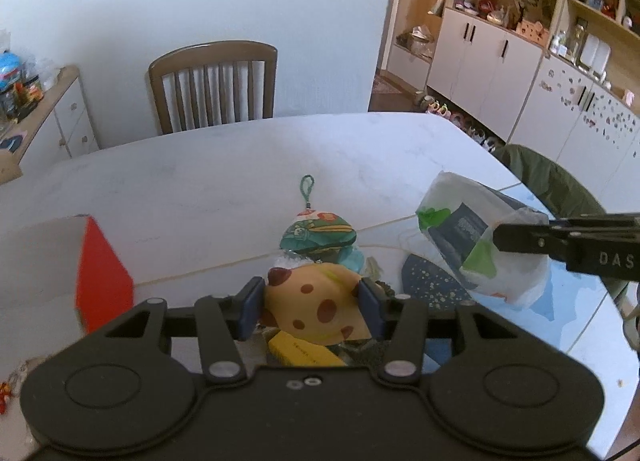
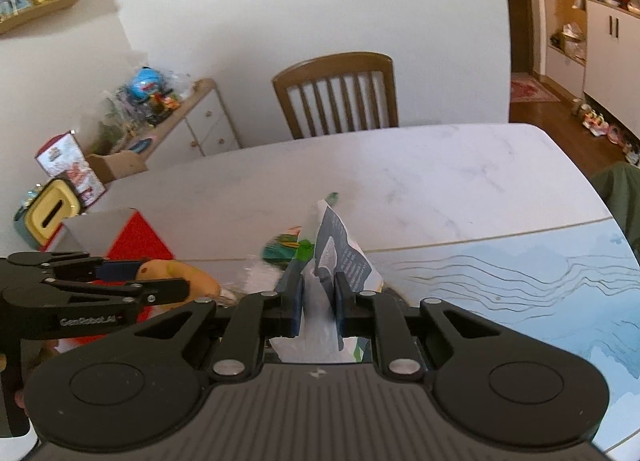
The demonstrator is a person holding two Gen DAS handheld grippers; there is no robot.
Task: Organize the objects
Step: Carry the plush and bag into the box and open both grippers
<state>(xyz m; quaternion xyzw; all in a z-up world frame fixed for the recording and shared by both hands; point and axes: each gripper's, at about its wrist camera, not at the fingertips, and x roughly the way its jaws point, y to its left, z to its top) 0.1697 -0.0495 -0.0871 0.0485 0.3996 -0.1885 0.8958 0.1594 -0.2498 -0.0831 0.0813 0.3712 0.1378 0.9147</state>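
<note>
Left wrist view: the left gripper (image 1: 311,311) has its two blue pads closed about halfway onto a yellow soft toy with brown spots (image 1: 316,307), which bulges between them, its long axis running roughly across the gap from pad to pad. The toy sits at the near edge of a small heap on the white table (image 1: 200,189). Just beyond it lies one round green pouch with a cord loop (image 1: 318,235), and under it one yellow block (image 1: 304,353). One open box with a red side (image 1: 102,273) stands to the left, near the gripper and apart from the heap, so the left hand looks nearer to it. From the right, the right gripper (image 1: 500,237) holds one white packet with green and grey print (image 1: 476,237) raised above a blue mat (image 1: 580,301).

Right wrist view: the right gripper (image 2: 319,303) is nearly closed, pinching the thin packet (image 2: 334,257) edge-on, its long axis pointing away from the camera. The box (image 2: 132,237) lies ahead and to the left, beyond the left gripper (image 2: 176,279) and the toy (image 2: 188,279). One wooden chair (image 2: 340,97) stands behind the table (image 2: 440,173).
</note>
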